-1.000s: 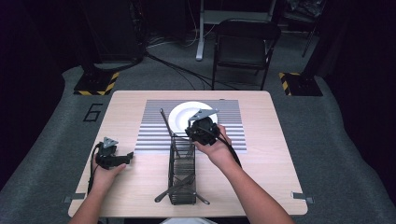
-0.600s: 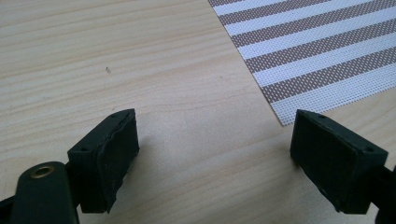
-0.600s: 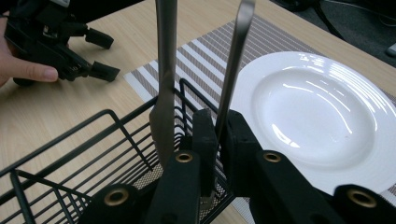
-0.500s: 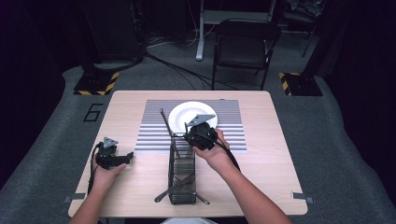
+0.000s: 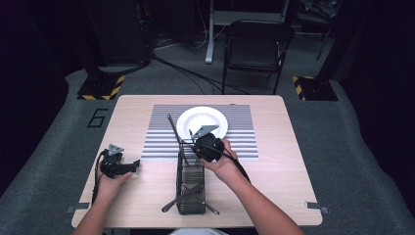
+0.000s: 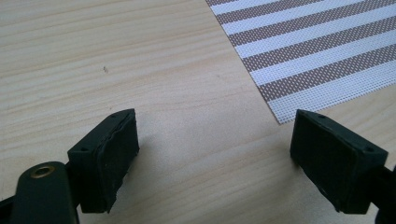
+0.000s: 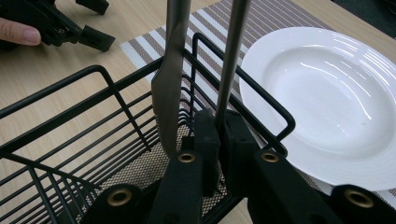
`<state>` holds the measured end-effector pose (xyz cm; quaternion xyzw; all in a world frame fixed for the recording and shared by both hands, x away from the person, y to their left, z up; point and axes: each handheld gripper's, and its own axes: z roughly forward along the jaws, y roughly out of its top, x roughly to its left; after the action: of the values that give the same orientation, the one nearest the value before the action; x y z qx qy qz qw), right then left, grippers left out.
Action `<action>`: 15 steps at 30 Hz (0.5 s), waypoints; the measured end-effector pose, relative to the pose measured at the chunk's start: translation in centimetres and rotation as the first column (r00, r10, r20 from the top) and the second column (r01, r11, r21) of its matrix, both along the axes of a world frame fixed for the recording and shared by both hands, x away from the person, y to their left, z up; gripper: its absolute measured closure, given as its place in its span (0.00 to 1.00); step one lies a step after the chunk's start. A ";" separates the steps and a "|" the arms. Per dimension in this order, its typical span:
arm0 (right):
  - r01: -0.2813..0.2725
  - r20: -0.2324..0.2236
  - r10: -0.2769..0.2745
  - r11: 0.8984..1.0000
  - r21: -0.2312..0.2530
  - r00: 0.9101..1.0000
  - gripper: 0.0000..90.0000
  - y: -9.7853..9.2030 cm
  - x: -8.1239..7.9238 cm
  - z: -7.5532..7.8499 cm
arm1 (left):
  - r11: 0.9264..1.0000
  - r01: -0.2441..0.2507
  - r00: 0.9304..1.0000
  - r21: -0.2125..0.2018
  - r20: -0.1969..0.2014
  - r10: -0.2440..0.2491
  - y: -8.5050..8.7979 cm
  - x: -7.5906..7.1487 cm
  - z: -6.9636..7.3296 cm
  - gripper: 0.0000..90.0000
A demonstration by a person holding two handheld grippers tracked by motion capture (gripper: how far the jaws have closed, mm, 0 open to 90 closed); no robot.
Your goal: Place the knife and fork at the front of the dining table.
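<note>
From up high, the right claw (image 5: 199, 147) sits over the far end of the wire basket (image 5: 191, 205), clamped on a slim utensil handle (image 5: 172, 128) that rises away from it.

Left claw's (image 6: 215, 149) camera: jaws gaping, nothing between, just bare tabletop (image 6: 140, 56).

Right claw's (image 7: 218, 140) camera: the handle (image 7: 231, 56) stands straight up from the pinch, a knife (image 7: 170, 79) just left of it, plate (image 7: 327, 98) to the right.

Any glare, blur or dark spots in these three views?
High view: table evenly lit, surroundings nearly black, image soft. Right gripper view: glare streaks on the white plate; the metal utensil handles close to the lens are slightly soft. Left gripper view: sharp wood grain, soft shadows under the open jaws.
</note>
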<state>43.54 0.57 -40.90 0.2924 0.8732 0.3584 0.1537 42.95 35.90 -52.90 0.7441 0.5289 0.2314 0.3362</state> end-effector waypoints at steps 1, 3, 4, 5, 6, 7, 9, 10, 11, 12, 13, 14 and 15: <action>0.004 0.000 -0.004 1.000 0.003 1.000 0.96 0.0 0.0 0.0 | 1.000 0.000 1.000 -0.003 0.005 0.000 0.0 0.0 0.0 0.17; 0.007 -0.001 -0.007 1.000 0.001 1.000 0.96 0.0 0.0 0.1 | 1.000 0.001 1.000 -0.003 0.004 -0.001 0.0 0.0 0.0 0.17; 0.001 0.006 -0.001 1.000 -0.001 1.000 0.96 0.0 0.0 0.1 | 1.000 0.001 1.000 -0.003 0.004 -0.001 0.0 0.0 0.0 0.17; 0.004 0.013 -0.004 1.000 -0.001 1.000 0.97 0.0 -0.1 0.2 | 1.000 0.000 1.000 -0.002 0.005 0.000 0.0 0.0 0.0 0.17; 0.004 0.013 -0.004 1.000 -0.001 1.000 0.97 0.0 -0.1 0.2 | 1.000 0.000 1.000 -0.002 0.005 0.000 0.0 0.0 0.0 0.17; -0.002 0.019 0.002 1.000 0.004 1.000 0.97 0.0 -0.4 0.7 | 1.000 0.001 1.000 -0.001 0.006 -0.001 0.0 0.0 0.0 0.17; -0.007 0.023 0.007 1.000 0.017 1.000 0.97 0.0 -0.5 1.2 | 1.000 0.003 1.000 -0.002 0.005 -0.003 0.0 0.0 0.0 0.17; -0.007 0.023 0.007 1.000 0.017 1.000 0.97 0.0 -0.5 1.2 | 1.000 0.003 1.000 -0.002 0.005 -0.003 0.0 0.0 0.0 0.17; -0.011 0.026 0.011 1.000 0.019 1.000 0.97 0.0 -0.4 1.4 | 1.000 0.003 1.000 -0.003 0.005 -0.003 0.0 -0.1 0.0 0.17; -0.012 0.023 0.012 1.000 0.023 1.000 0.97 -0.1 -0.5 1.7 | 1.000 0.006 1.000 0.001 -0.004 -0.006 0.0 -0.1 0.0 0.17; -0.021 0.018 0.020 0.999 0.029 1.000 0.97 -0.2 -0.4 2.2 | 1.000 0.006 1.000 0.000 -0.006 -0.006 0.0 -0.1 0.0 0.17; -0.021 0.018 0.020 0.999 0.029 1.000 0.97 -0.2 -0.4 2.2 | 1.000 0.005 1.000 -0.001 -0.007 -0.005 0.0 -0.1 0.0 0.17; -0.030 0.016 0.029 0.999 0.043 0.999 0.97 -0.4 -0.3 2.6 | 1.000 0.005 1.000 -0.001 -0.007 -0.005 0.0 -0.1 0.0 0.17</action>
<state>43.24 0.18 -38.30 0.2800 0.8683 0.3816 0.1485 42.82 35.89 -52.87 0.7461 0.5282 0.2278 0.3353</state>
